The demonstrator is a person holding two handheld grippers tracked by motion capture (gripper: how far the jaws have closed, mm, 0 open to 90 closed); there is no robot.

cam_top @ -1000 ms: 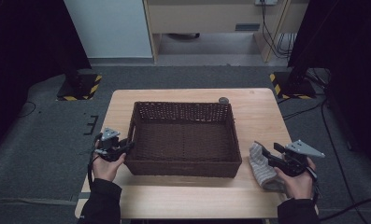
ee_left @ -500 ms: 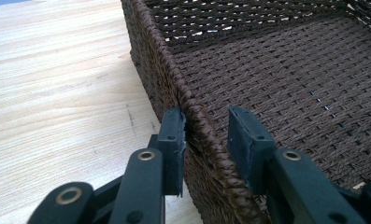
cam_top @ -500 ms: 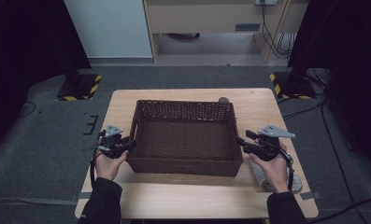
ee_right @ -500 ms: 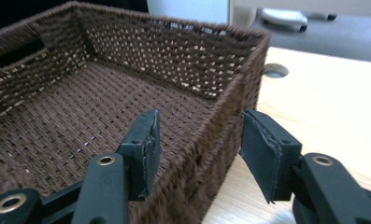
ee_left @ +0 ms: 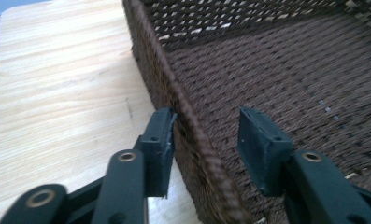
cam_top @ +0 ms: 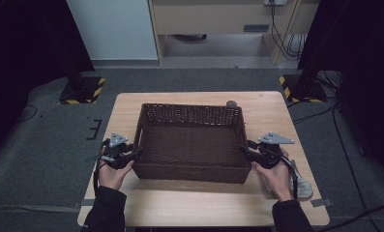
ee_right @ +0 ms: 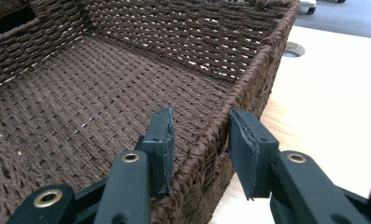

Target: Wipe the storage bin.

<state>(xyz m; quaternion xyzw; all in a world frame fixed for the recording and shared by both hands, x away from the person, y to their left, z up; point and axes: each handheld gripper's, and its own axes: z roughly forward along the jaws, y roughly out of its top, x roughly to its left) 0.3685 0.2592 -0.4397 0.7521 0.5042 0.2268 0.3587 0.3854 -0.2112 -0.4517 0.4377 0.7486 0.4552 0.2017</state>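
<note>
In the high view we saw a dark brown, rectangular woven wicker basket point(cam_top: 192, 142) at the centre of the frame, standing on a light wooden table point(cam_top: 272, 108). Our left gripper point(cam_top: 134, 155) sat at the basket's left wall, low in the frame, and our right gripper point(cam_top: 246, 148) at its right wall, each held in a hand rising from the bottom edge.

In the left gripper view the basket's braided rim point(ee_left: 183, 121) ran between the two black jaws. The left-hand pad point(ee_left: 160, 140) lay against the outside of the wall, while the right-hand pad point(ee_left: 258, 144) stood off over the woven floor, so we read this gripper as spread, straddling the wall rather than clamped on it.

In the right gripper view the rim point(ee_right: 220, 126) again passed between the jaws. The left-hand pad point(ee_right: 162, 144) touched the inner face of the wall and the right-hand pad point(ee_right: 244, 149) stood just clear outside, above the table; this gripper too was spread, not pinching.

A crumpled grey cloth point(cam_top: 301, 183) lay on the table at the lower right of the high view, beside our right hand point(cam_top: 275, 175). A small round dark object point(cam_top: 231, 103) lay just beyond the basket's far right corner; we could not tell what it was.
</note>
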